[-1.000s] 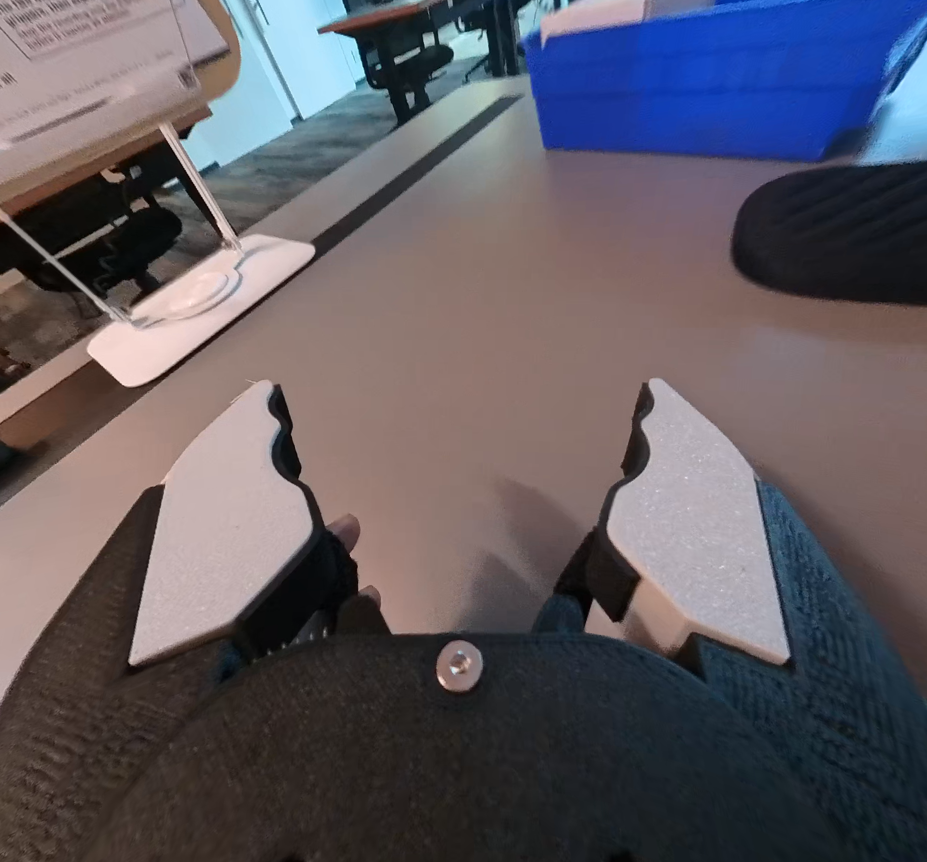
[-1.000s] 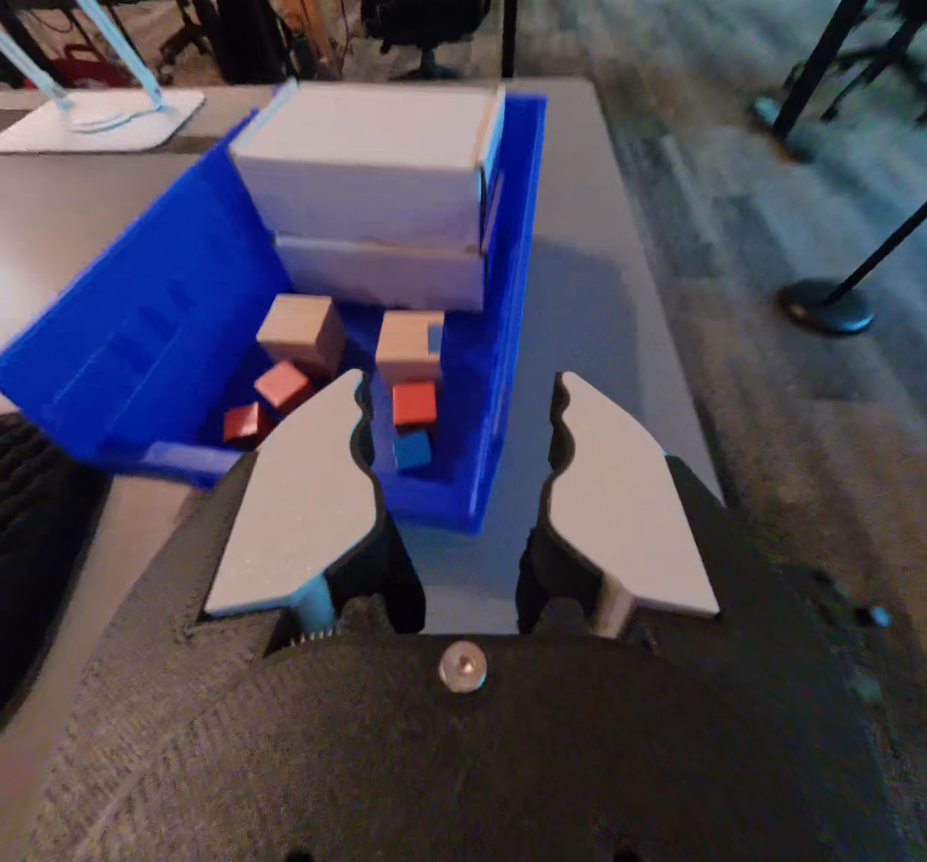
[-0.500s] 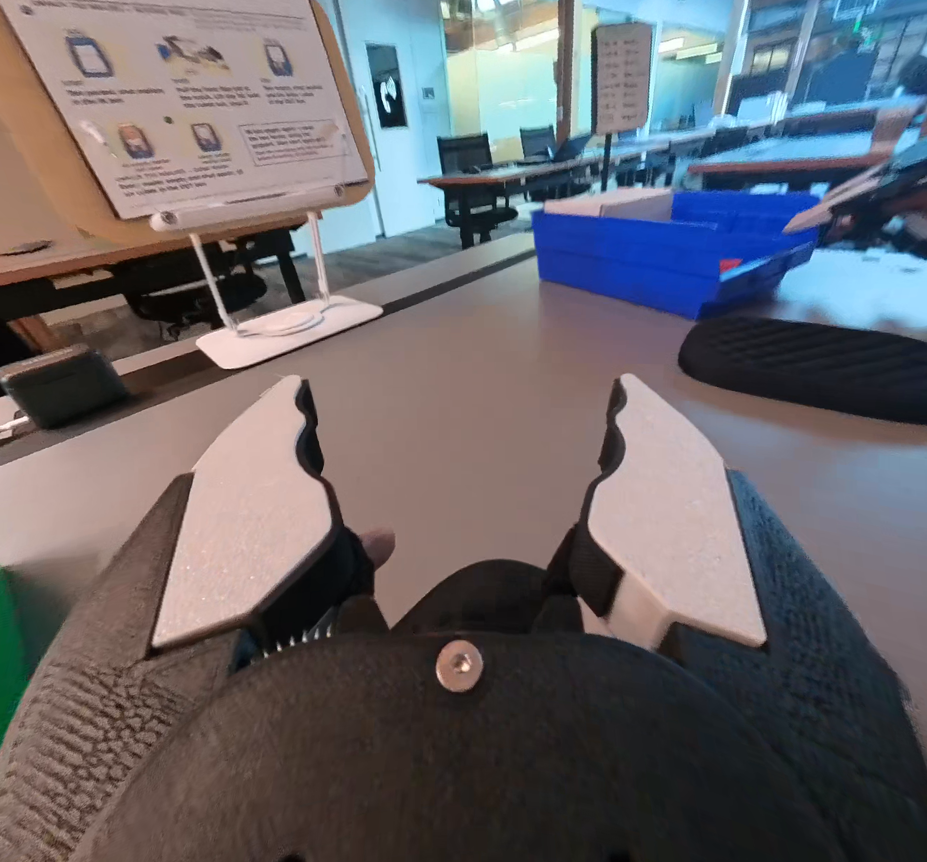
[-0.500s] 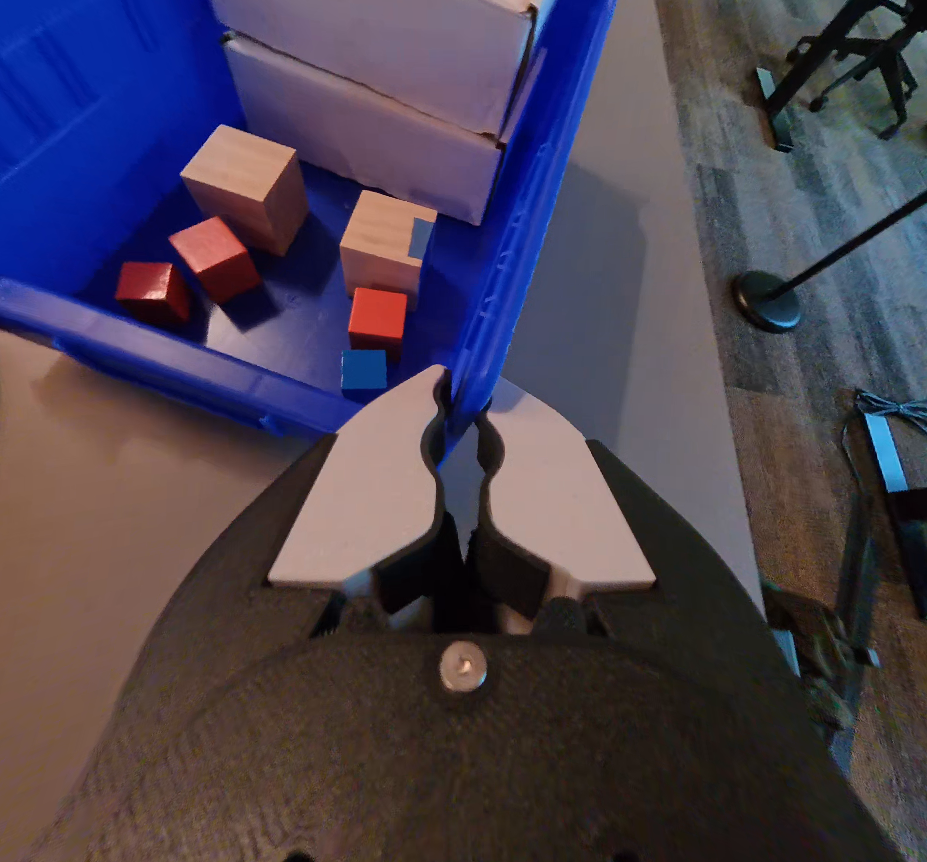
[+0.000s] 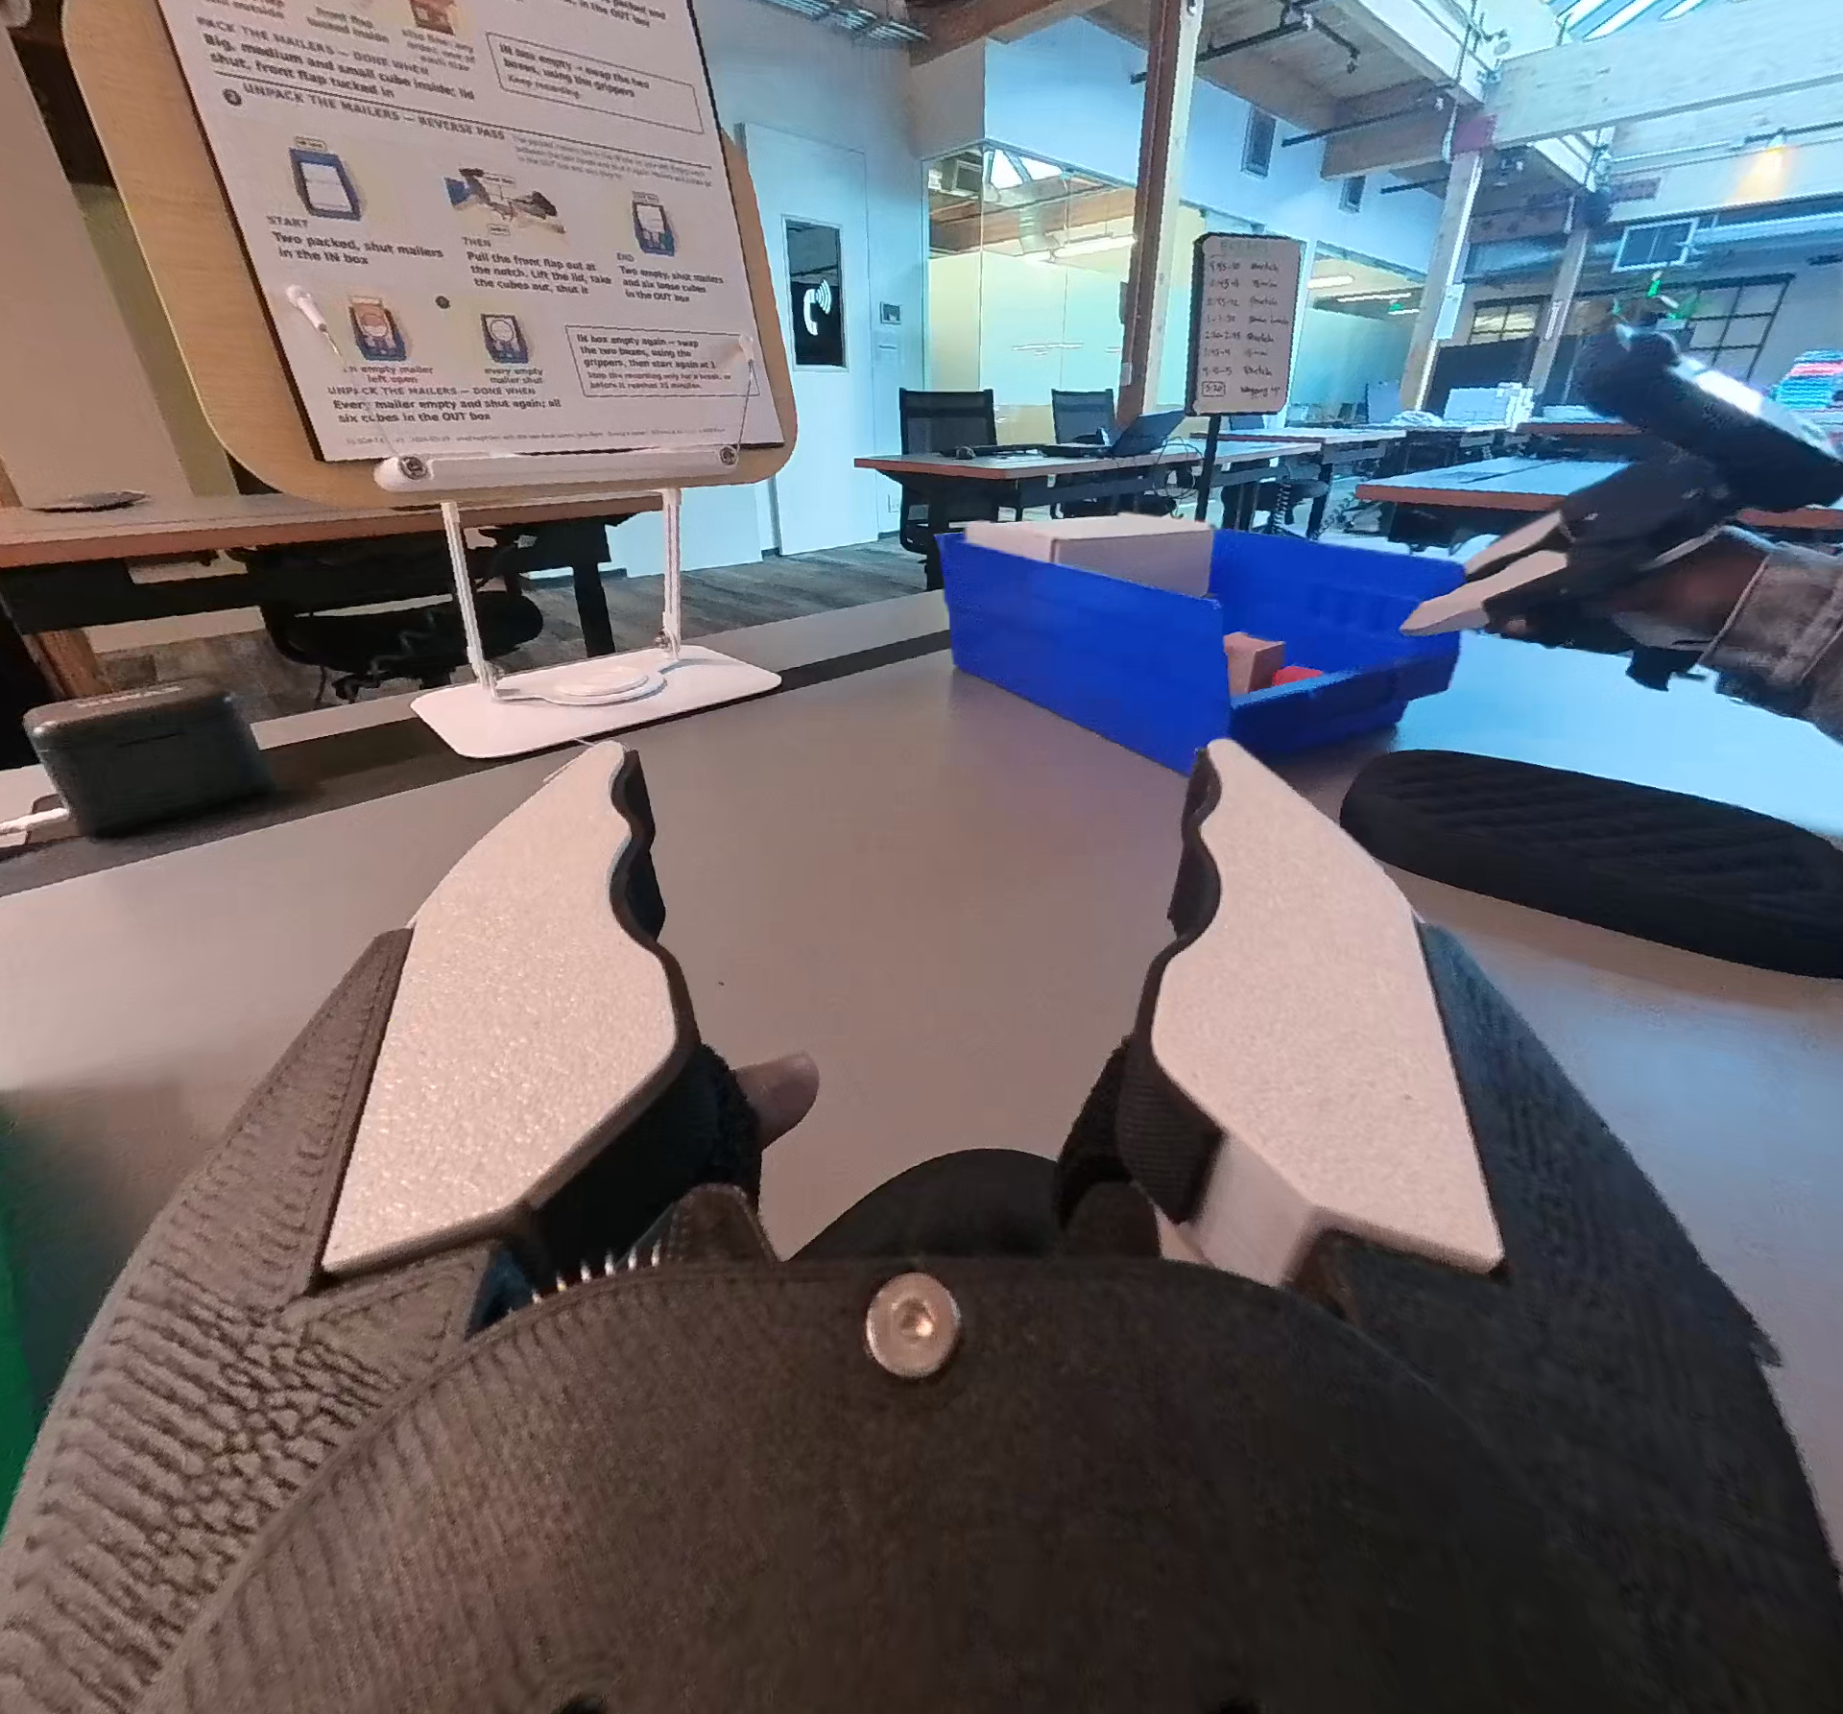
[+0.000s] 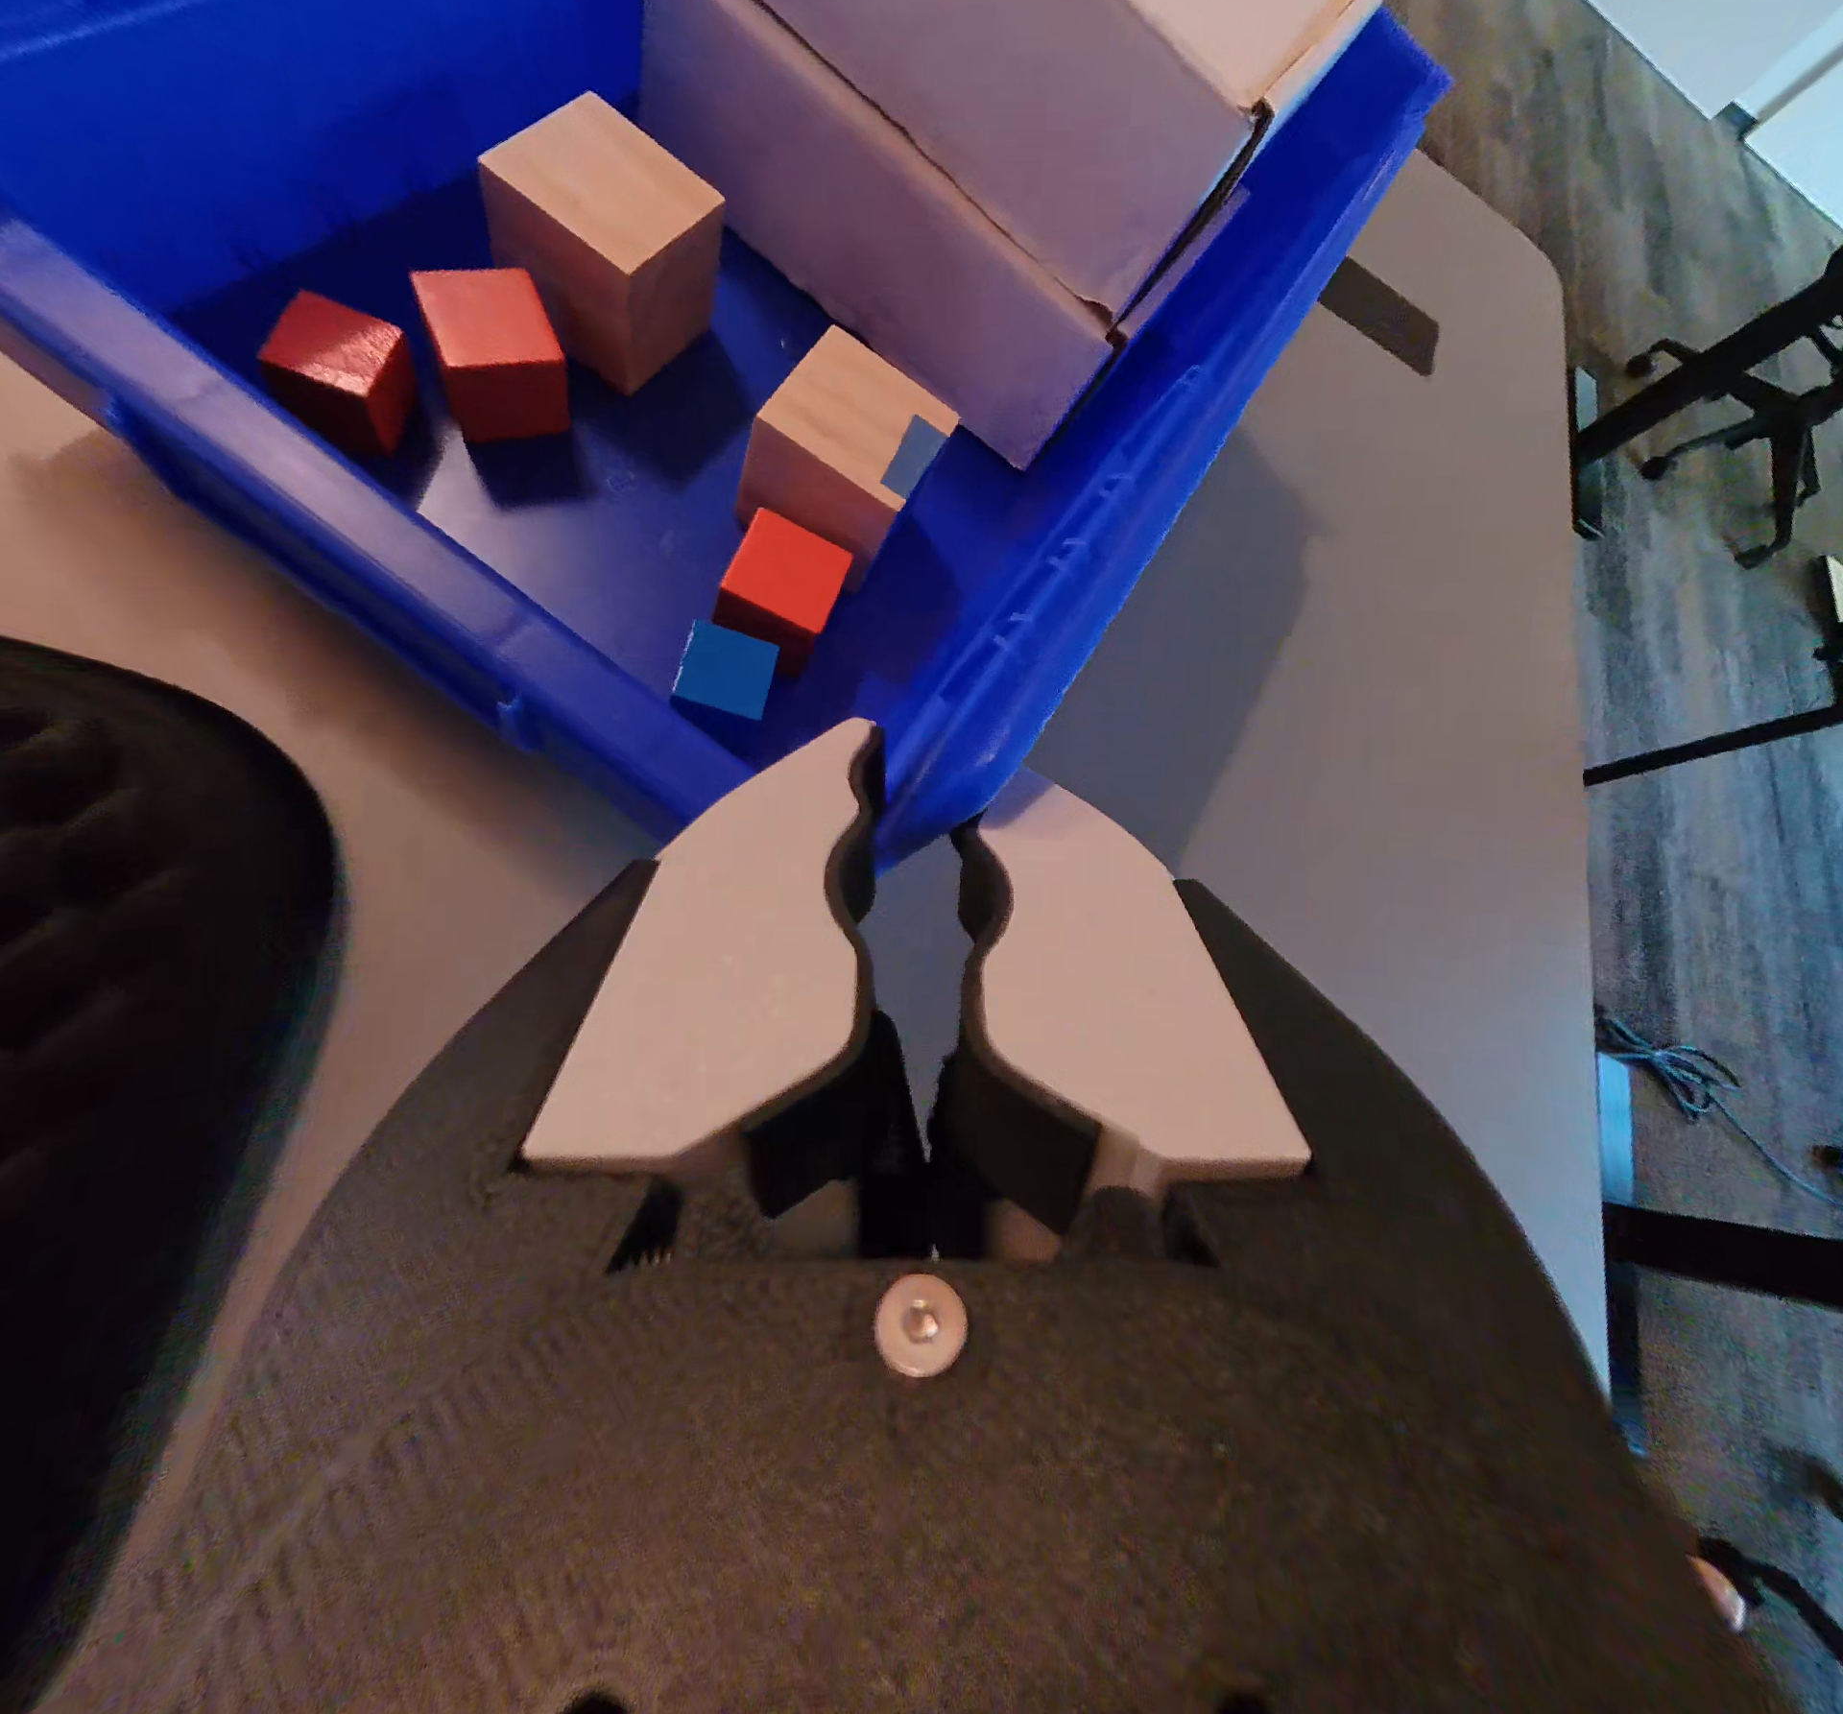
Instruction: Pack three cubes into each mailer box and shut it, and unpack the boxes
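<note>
The blue bin's (image 6: 1007, 679) corner wall is clamped by the right gripper (image 6: 918, 794), apparently for repositioning; the left gripper (image 5: 913, 829) is held apart, empty, above the counter (image 5: 898, 878)

Inside the blue bin (image 6: 299, 51), two white mailer boxes (image 6: 997, 71) are stacked against its far wall, both shut, the upper one resting on the lower. Before them on the bin's floor lie loose cubes: two big plain wooden cubes (image 6: 608, 230), three red cubes (image 6: 489, 350), and a small blue cube (image 6: 726, 669) nearest the front corner. Another small blue cube (image 6: 913, 455) leans between the nearer wooden cube and the lower box.
</note>
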{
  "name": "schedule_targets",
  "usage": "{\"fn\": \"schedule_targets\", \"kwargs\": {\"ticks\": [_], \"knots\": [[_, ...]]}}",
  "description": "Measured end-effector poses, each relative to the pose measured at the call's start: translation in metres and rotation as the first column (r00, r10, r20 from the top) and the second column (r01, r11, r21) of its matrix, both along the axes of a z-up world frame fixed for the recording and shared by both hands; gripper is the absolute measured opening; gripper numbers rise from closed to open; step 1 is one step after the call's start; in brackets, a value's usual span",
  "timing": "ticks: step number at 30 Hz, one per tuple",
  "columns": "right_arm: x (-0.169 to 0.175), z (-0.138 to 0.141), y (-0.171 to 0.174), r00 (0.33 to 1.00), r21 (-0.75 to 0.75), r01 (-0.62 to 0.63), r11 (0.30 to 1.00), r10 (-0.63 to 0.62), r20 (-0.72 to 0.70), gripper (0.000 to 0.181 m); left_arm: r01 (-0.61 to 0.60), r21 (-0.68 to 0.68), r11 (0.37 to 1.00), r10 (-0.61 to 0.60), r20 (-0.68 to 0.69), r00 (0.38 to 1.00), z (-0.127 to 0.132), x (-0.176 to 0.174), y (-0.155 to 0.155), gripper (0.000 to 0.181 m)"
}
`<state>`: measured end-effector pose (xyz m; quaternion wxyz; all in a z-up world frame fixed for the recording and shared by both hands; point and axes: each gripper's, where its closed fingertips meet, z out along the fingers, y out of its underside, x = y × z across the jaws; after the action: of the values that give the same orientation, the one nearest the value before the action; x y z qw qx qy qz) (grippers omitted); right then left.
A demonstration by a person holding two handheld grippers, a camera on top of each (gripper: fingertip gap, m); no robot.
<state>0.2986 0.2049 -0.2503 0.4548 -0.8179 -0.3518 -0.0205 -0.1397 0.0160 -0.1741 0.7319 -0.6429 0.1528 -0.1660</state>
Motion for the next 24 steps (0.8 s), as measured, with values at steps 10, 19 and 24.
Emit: {"fn": "schedule_targets", "kwargs": {"ticks": [10, 19, 24], "knots": [[-0.088, 0.001, -0.013, 0.988, 0.002, -0.151, 0.988, 0.151, 0.023, 0.014, -0.014, -0.005, 1.000, 0.014, 0.044, 0.999, 0.001, -0.006, 0.001, 0.100], [-0.180, 0.001, -0.029, 0.961, 0.009, -0.274, 0.962, 0.274, 0.030, 0.014, -0.027, -0.015, 1.000, 0.027, 0.047, 0.999, -0.001, -0.007, 0.003, 0.097], [-0.228, 0.002, -0.040, 0.941, 0.024, -0.338, 0.941, 0.338, 0.006, 0.015, -0.052, -0.030, 0.998, 0.052, 0.026, 0.998, -0.004, -0.008, 0.006, 0.094]]}}
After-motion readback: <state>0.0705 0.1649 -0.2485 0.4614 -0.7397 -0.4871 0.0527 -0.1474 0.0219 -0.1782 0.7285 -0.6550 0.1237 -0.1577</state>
